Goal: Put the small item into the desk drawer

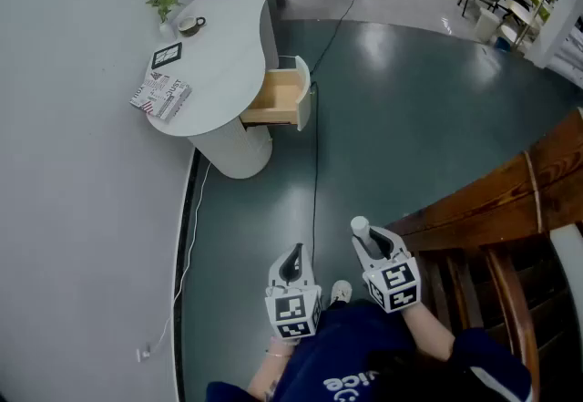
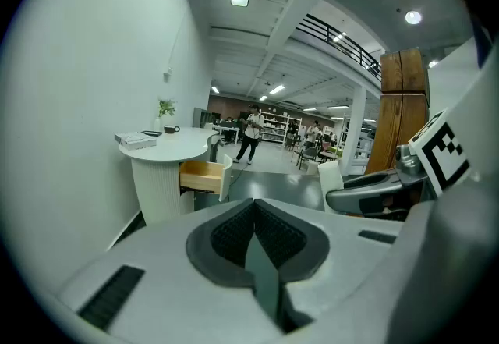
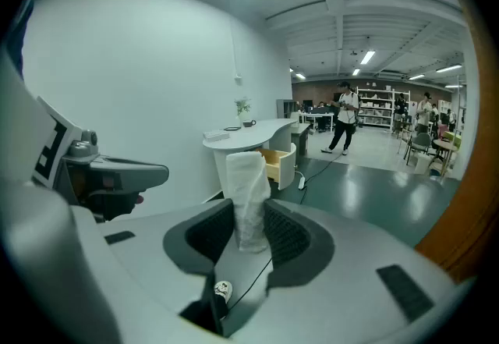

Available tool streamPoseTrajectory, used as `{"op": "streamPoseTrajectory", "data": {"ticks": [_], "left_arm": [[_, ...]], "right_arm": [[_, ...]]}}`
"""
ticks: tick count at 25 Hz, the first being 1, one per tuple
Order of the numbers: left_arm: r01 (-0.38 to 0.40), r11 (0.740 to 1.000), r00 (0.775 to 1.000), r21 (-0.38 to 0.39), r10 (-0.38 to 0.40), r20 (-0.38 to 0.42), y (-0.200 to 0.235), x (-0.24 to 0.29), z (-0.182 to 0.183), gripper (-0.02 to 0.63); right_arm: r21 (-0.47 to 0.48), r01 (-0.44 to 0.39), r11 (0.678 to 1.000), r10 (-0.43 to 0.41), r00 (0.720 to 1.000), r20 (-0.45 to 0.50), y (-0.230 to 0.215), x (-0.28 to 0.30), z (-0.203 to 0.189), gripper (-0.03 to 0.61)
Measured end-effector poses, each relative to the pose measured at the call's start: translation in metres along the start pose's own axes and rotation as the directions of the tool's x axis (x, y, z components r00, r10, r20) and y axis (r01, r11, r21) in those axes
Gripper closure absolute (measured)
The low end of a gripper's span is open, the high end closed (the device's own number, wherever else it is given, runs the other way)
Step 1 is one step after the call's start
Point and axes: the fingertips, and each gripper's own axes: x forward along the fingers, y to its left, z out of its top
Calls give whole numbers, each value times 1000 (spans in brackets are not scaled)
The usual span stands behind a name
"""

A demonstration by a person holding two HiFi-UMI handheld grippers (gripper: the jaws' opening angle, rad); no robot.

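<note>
Floor (image 1: 410, 108) fills most of the head view, dark green and shiny. By the white wall (image 1: 82, 209) stands the round white desk (image 1: 223, 45), well apart from the person (image 1: 364, 373) who holds the tongs. Its drawer (image 1: 278, 99) is already pulled out, so its wooden inside shows. A thin black cable (image 1: 316, 163) runs along the floor from the desk toward the person.

Both tongs sit low, close to the person's body. The left gripper (image 1: 292, 262) has its jaws pressed together with nothing between them. The right gripper (image 1: 369, 241) is just beside it. Its jaws squeeze the small item (image 3: 246, 194), a white wrapped roll that sticks up above the pads.

So the item is picked up, and the step now looks like carrying it to the desk. I think the next move calls for a walk across the floor. Then the right gripper needs to go over the open drawer, come down inside, and let the roll go. The left gripper is free to push the drawer shut.
</note>
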Motion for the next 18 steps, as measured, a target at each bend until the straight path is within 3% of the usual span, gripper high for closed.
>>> {"op": "streamPoseTrajectory", "data": {"ticks": [18], "left_arm": [[65, 998, 998, 20, -65, 5, 90, 50, 42, 609]], "right_arm": [[125, 47, 991, -56, 996, 68, 24, 85, 61, 443]]}}
